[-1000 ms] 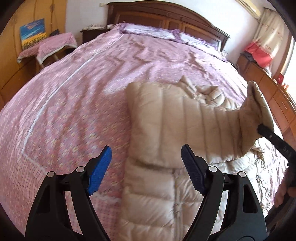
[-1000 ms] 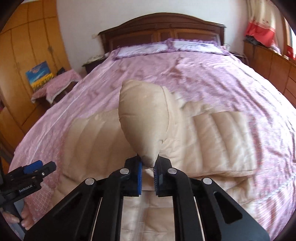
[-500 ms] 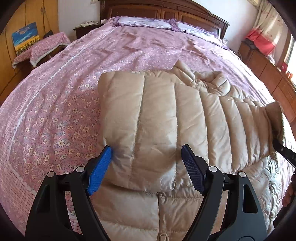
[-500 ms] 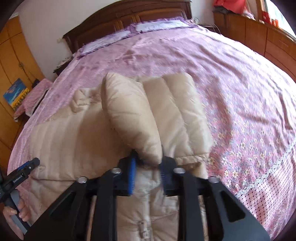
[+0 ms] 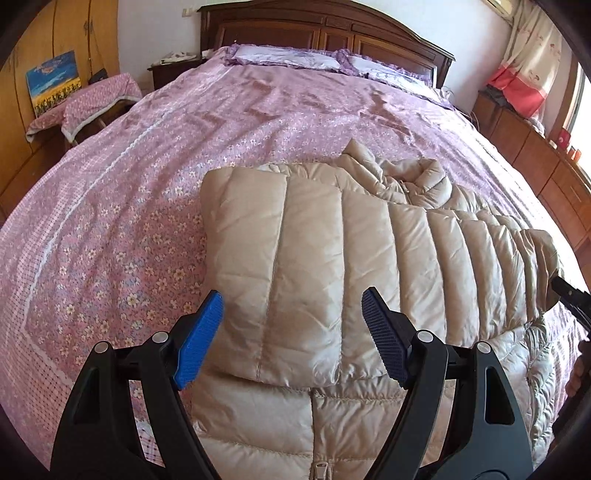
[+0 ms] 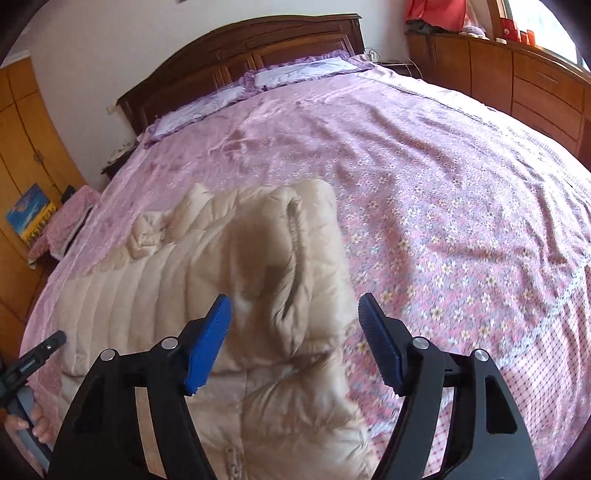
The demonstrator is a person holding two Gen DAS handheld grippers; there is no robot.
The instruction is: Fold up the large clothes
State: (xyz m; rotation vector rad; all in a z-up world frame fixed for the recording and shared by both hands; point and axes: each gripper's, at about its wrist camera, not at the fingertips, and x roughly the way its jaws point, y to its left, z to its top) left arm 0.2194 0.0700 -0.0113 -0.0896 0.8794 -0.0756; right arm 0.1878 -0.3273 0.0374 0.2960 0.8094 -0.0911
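Note:
A beige quilted down jacket (image 5: 332, 266) lies on the pink floral bedspread (image 5: 147, 184), zipper side up, with a sleeve folded across its chest. My left gripper (image 5: 291, 332) is open and empty, hovering over the folded sleeve's lower edge. My right gripper (image 6: 295, 332) is open and empty above the sleeve's cuff end (image 6: 288, 258), which rests on the jacket (image 6: 166, 295). The right gripper's tip (image 5: 569, 295) shows at the right edge of the left wrist view. The left gripper's tip (image 6: 37, 358) shows at the left edge of the right wrist view.
The bed has a dark wooden headboard (image 5: 325, 33) and purple pillows (image 5: 288, 59). A small covered table (image 5: 92, 99) and a wooden wardrobe (image 5: 22, 74) stand left of the bed. A wooden dresser (image 6: 517, 66) runs along the right side.
My right gripper carried the sleeve cuff down across the jacket, then opened and let it go. The sleeve now lies flat. My left gripper stayed open over the jacket.

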